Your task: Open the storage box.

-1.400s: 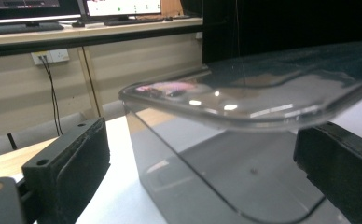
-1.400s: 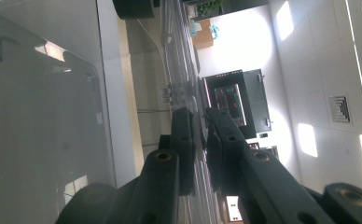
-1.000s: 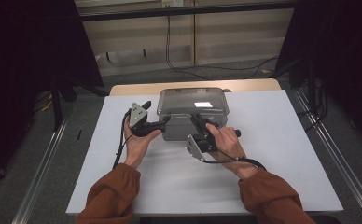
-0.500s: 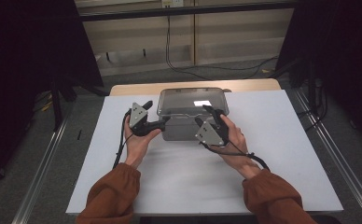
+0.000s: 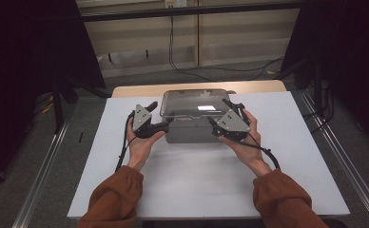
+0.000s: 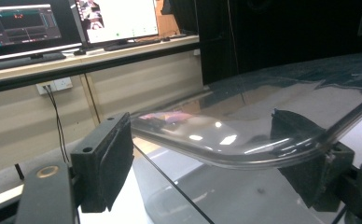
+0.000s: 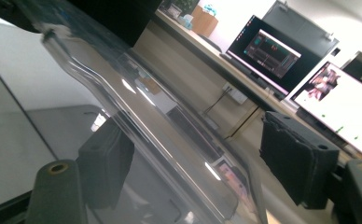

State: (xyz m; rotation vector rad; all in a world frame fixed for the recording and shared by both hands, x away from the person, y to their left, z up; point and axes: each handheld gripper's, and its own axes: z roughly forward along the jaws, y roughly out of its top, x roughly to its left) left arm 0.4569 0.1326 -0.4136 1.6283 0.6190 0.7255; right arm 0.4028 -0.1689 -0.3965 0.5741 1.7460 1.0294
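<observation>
A grey box (image 5: 192, 133) with a clear plastic lid (image 5: 194, 102) stands at the back middle of the white table (image 5: 197, 185). My left gripper (image 5: 160, 116) is at the lid's left end. Its jaws have just been closing, and the lid's rim (image 6: 244, 161) lies between the pads (image 6: 102, 163) with a gap still showing. My right gripper (image 5: 220, 114) is at the lid's right end. Its jaws have just been opening; the lid's edge (image 7: 137, 121) passes between them, one pad (image 7: 107, 161) seen through the plastic, the other pad (image 7: 295, 158) standing apart from it.
The white table has free room in front of the box and on both sides. Metal rails (image 5: 44, 175) run along the floor left and right. Beyond the table are a low wall with cables (image 5: 173, 42) and a desk with lit monitors (image 7: 268, 49).
My right gripper has moved from the front of the box to the lid's right end, and its jaws have opened. The left gripper stayed at the lid's left end.
</observation>
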